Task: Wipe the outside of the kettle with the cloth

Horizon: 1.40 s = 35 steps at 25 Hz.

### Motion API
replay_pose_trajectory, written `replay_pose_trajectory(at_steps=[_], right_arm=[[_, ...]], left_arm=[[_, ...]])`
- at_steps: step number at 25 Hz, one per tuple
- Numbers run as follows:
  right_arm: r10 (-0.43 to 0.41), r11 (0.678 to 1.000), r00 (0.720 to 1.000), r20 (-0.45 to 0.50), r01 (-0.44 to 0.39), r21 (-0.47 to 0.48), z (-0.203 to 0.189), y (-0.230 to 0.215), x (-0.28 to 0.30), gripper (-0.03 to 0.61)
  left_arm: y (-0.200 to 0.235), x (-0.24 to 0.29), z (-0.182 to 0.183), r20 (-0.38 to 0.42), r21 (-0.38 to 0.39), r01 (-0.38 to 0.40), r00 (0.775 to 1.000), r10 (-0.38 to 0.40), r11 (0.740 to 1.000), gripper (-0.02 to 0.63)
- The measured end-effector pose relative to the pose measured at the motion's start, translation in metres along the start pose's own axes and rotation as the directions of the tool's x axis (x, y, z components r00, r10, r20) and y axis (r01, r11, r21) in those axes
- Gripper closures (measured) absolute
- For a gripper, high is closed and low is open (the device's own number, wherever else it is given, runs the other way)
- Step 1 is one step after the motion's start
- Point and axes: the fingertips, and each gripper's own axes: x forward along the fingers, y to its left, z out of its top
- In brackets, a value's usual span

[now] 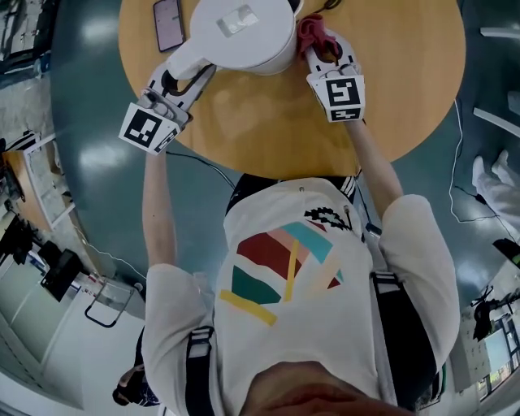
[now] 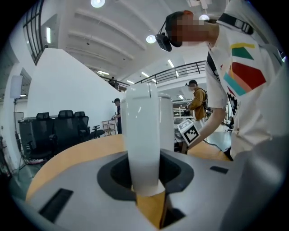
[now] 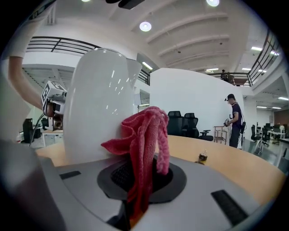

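A white kettle stands at the far side of the round wooden table. Its white handle juts toward the left, and my left gripper is shut on it. In the left gripper view the handle stands upright between the jaws. My right gripper is shut on a red cloth, which it holds against the kettle's right side. In the right gripper view the cloth hangs bunched from the jaws, right beside the kettle's wall.
A dark phone lies on the table left of the kettle. A small object sits on the table farther right. The table's near edge is close to the person's body. Cables run across the floor to the right.
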Motion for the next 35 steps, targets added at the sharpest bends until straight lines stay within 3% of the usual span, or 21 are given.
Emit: replay_pose_trajectory(at_steps=[2, 5, 9, 11, 12, 13, 15, 17, 27, 31, 35], right_arm=[[0.012, 1.000, 1.000, 0.005, -0.012, -0.007, 0.003, -0.004, 0.011, 0.540], [0.030, 0.999, 0.999, 0.011, -0.030, -0.015, 0.009, -0.006, 0.023, 0.540], [0.028, 0.999, 1.000, 0.004, -0.028, -0.016, 0.008, -0.007, 0.026, 0.540], [0.012, 1.000, 1.000, -0.001, -0.012, -0.015, 0.007, -0.008, 0.023, 0.540], [0.002, 1.000, 1.000, -0.004, -0.002, -0.015, 0.008, -0.008, 0.020, 0.540], [-0.009, 1.000, 1.000, -0.006, 0.009, -0.016, 0.008, -0.009, 0.017, 0.540], [-0.035, 0.999, 0.999, -0.014, 0.035, -0.019, 0.009, -0.010, 0.009, 0.540], [-0.062, 0.998, 0.998, -0.027, 0.062, -0.023, 0.008, -0.009, -0.003, 0.540], [-0.189, 0.982, 0.982, -0.010, 0.189, 0.004, 0.036, 0.022, -0.090, 0.540], [-0.224, 0.974, 0.974, 0.027, 0.225, -0.004, 0.059, 0.040, -0.106, 0.540], [-0.239, 0.970, 0.970, 0.052, 0.241, -0.027, 0.080, 0.059, -0.122, 0.540]], left_arm=[[-0.001, 0.006, -0.010, -0.044, 0.019, 0.000, 0.999, 0.001, 1.000, 0.468], [0.000, 0.008, -0.012, -0.041, 0.022, -0.021, 0.999, 0.022, 1.000, 0.469], [0.000, 0.010, -0.003, 0.036, 0.037, -0.041, 0.999, 0.040, 0.998, 0.469], [0.003, 0.008, 0.003, 0.073, 0.049, -0.092, 0.993, 0.088, 0.995, 0.466], [0.006, 0.006, 0.001, 0.070, 0.039, -0.132, 0.989, 0.129, 0.991, 0.443], [0.010, 0.002, -0.003, 0.061, 0.014, -0.167, 0.984, 0.166, 0.986, 0.339], [0.015, -0.007, -0.006, 0.076, -0.059, -0.204, 0.975, 0.208, 0.977, 0.225], [0.014, -0.015, -0.005, 0.102, -0.104, -0.203, 0.972, 0.213, 0.974, 0.209], [-0.039, -0.027, 0.005, 0.123, -0.057, -0.001, 0.992, 0.008, 0.998, 0.209], [-0.073, -0.024, 0.012, 0.143, -0.034, 0.115, 0.984, -0.109, 0.993, 0.209], [-0.123, -0.017, 0.020, 0.159, -0.032, 0.235, 0.961, -0.227, 0.972, 0.209]])
